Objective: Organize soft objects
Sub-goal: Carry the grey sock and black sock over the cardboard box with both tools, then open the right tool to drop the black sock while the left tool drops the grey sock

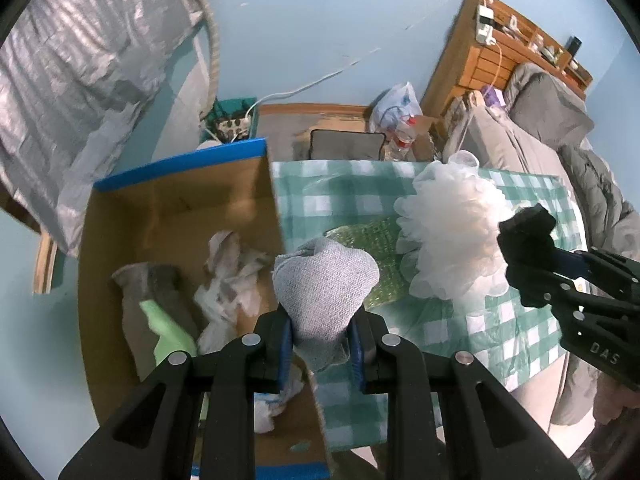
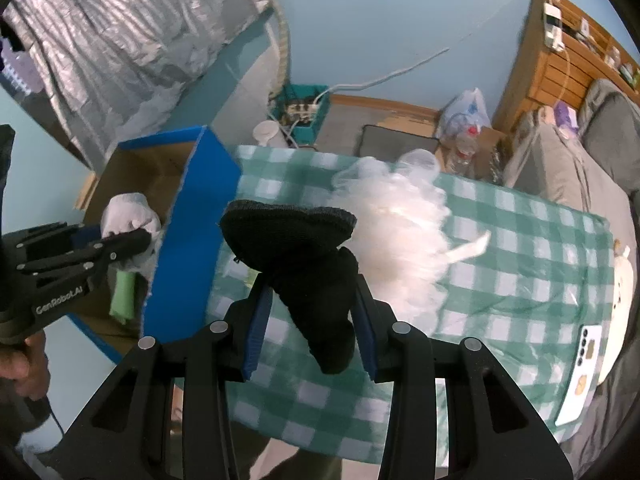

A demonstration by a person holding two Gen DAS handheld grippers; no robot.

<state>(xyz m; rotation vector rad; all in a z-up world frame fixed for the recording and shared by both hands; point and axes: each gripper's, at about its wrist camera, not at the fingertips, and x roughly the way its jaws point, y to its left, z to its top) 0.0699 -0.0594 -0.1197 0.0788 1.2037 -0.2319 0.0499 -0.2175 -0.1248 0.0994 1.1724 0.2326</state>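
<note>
My left gripper (image 1: pixel 322 344) is shut on a light grey knitted sock (image 1: pixel 324 280), held above the right wall of an open cardboard box (image 1: pixel 180 208) with blue edges. Inside the box lie a grey and green sock (image 1: pixel 156 308) and a crumpled white cloth (image 1: pixel 228 276). My right gripper (image 2: pixel 316 320) is shut on a black sock (image 2: pixel 296 240) over the green checked tablecloth (image 2: pixel 520 280). A white mesh bath pouf (image 2: pixel 400 228) lies on the cloth just beyond the black sock. In the right wrist view my left gripper (image 2: pixel 136 240) is at the left, over the box.
A piece of green bubble wrap (image 1: pixel 372 236) lies on the cloth beside the pouf. A phone (image 2: pixel 580 372) rests near the table's right edge. Behind the table are a plastic bag (image 1: pixel 396 104), bottles, a wooden headboard (image 1: pixel 492 60) and grey bedding (image 1: pixel 560 128). A hand (image 2: pixel 20 364) grips the left tool.
</note>
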